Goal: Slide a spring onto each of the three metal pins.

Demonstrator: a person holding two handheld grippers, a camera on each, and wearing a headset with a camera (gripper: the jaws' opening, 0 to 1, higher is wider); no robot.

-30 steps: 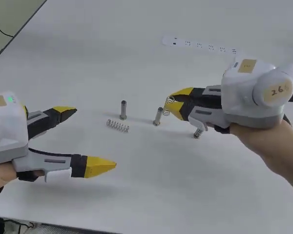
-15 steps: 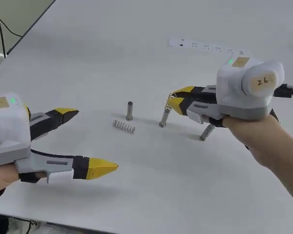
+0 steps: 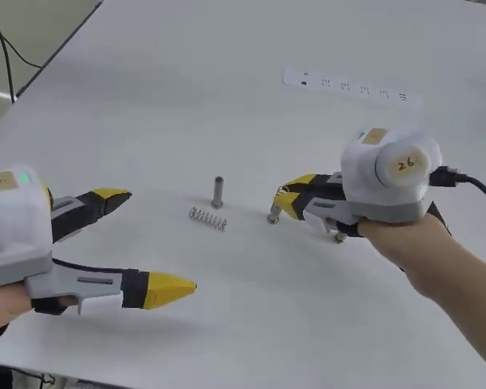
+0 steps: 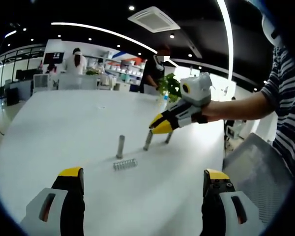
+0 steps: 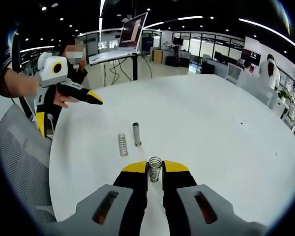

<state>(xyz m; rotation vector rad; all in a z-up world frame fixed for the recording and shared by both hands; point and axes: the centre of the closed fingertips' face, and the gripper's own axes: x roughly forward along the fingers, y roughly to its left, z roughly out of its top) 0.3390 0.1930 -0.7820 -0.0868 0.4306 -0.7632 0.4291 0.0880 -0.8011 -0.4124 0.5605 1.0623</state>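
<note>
**Counter** (image 3: 227, 89): white, broad, carrying every item below.

**Power strip** (image 3: 352, 87): white, lying flat on the far side of the counter, well apart from the work.

**Left tongs** (image 3: 163, 239): yellow-tipped, jaws spread wide with nothing between them. They hang over the near left of the counter.

**Right tongs** (image 3: 285, 197): yellow-tipped, jaws clamped on the held spring (image 5: 155, 169), with the tips directly over the middle pin (image 3: 274, 215).

**First pin** (image 3: 218, 192): metal, upright, bare. It is the leftmost of the row in the head view.

**Middle pin**: metal, its lower part showing under the tips of the right tongs. Whether the held spring is over its top cannot be told.

**Third pin** (image 3: 338, 237): its foot shows beneath the body of the right gripper; the rest is hidden.

**Held spring**: upright between the tips of the right tongs.

**Loose spring** (image 3: 208, 218): lying on its side on the counter, just beside the first pin and on the person's side of it, not touching it.
</note>
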